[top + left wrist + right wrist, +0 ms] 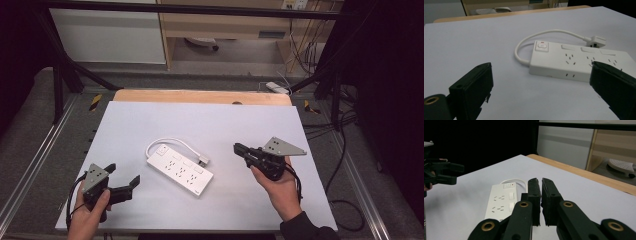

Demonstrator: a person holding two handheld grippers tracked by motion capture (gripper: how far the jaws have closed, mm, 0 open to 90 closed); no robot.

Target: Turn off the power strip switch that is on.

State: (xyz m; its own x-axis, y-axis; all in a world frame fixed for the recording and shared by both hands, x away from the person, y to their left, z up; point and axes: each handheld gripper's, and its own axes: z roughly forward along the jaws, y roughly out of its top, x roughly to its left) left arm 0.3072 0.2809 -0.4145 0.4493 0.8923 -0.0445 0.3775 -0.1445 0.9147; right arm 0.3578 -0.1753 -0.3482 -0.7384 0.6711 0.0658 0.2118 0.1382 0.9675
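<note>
Right gripper point(237, 148), black two-jaw tool with a grey three-cornered plate on top, is held low over the table to the right of the white six-socket power strip point(180, 171) — jaws pressed together with nothing between them, tips pointing left toward the strip's far end. The hand wraps the handle from below, wrist coming in from the near edge, dark sleeve at the cuff.

Left gripper point(124, 177), also black, sits near the table's front left corner, left of the strip and well apart from it — jaws spread wide, empty, aimed right toward the strip. Left hand grips the body from underneath.

The strip lies flat and at a slant near the middle of the white tabletop point(150, 120), switch end farther from the person. Its short white cable point(172, 142) loops round behind the strip and ends at a white plug point(203, 161) lying just beside the strip's right long edge, between the strip and the right gripper. Nothing else lies between either gripper and the strip.
</note>
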